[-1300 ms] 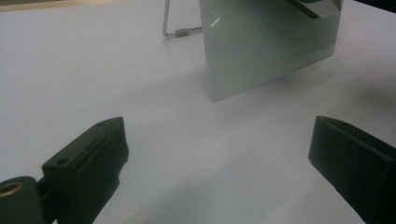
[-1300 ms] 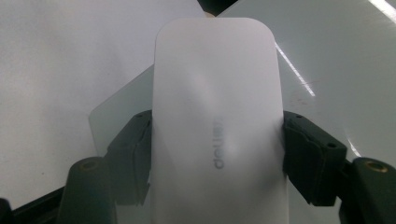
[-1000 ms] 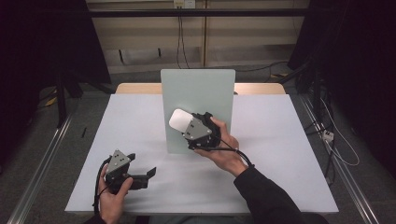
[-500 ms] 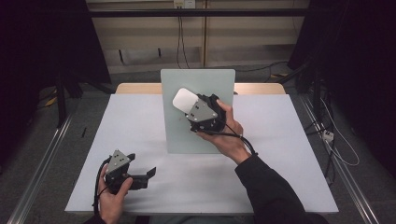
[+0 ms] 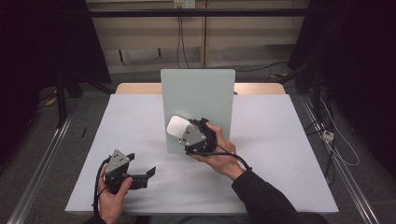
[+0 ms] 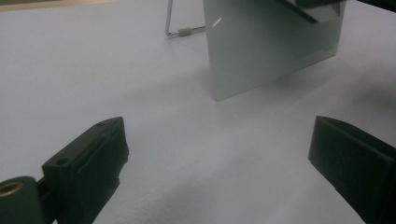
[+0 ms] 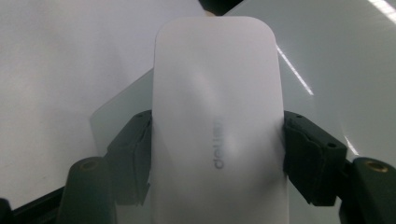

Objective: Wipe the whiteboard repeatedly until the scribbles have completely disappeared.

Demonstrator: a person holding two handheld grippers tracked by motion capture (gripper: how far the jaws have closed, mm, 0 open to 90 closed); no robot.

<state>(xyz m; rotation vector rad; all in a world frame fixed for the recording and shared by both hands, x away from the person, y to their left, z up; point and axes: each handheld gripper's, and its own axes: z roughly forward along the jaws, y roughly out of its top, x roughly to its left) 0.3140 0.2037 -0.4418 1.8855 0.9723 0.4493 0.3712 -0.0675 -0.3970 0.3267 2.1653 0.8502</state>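
Note:
A pale green board (image 5: 198,93) stands upright in the middle of the white table (image 5: 285,144). My right gripper (image 5: 183,129) is shut on a white rounded eraser (image 5: 175,126) and presses it flat against the board's lower left face. In the right gripper view the eraser (image 7: 217,93), marked with faint grey lettering, sits clamped between both black fingers (image 7: 133,149) with the board (image 7: 336,60) behind it. My left gripper (image 5: 148,172) rests low at the table's front left, open with nothing between its jaws. It faces the board (image 6: 261,51) from a distance.
A thin wire stand (image 6: 180,31) props the board from behind. A wooden edge (image 5: 140,88) runs along the table's far side. Metal rails (image 5: 42,158) flank the table on the floor, and cables (image 5: 334,140) lie at the right. Bare white surface lies on both sides of the board.
The right gripper slid the eraser up the board half a second ago, then back down to the lower left part. The left gripper has stayed still.

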